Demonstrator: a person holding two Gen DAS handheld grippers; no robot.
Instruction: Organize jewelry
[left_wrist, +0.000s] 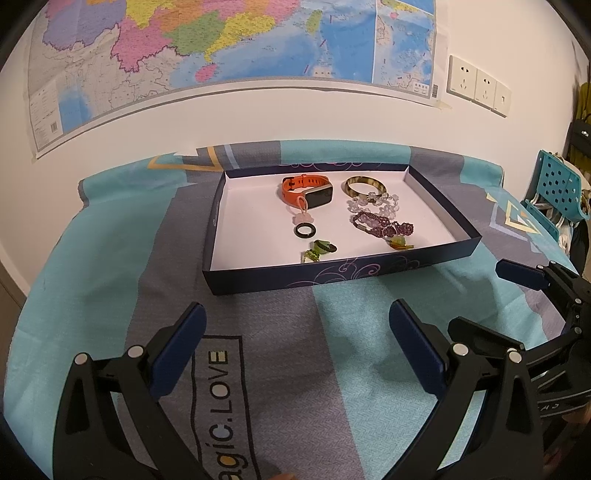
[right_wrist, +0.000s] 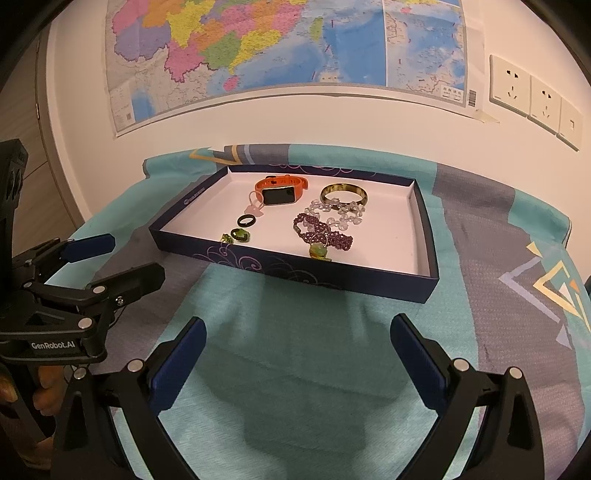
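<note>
A shallow dark-blue box with a white floor lies on the cloth-covered table. Inside are an orange smartwatch, a yellow-brown bangle, a clear bead bracelet, a purple bead bracelet, a black ring, a pink charm and green pieces. My left gripper hangs open in front of the box, empty. My right gripper is open too, holding nothing.
A teal and grey cloth covers the table. A map and wall sockets are on the wall behind. A teal perforated chair stands at the right. A hand holds the left gripper's handle.
</note>
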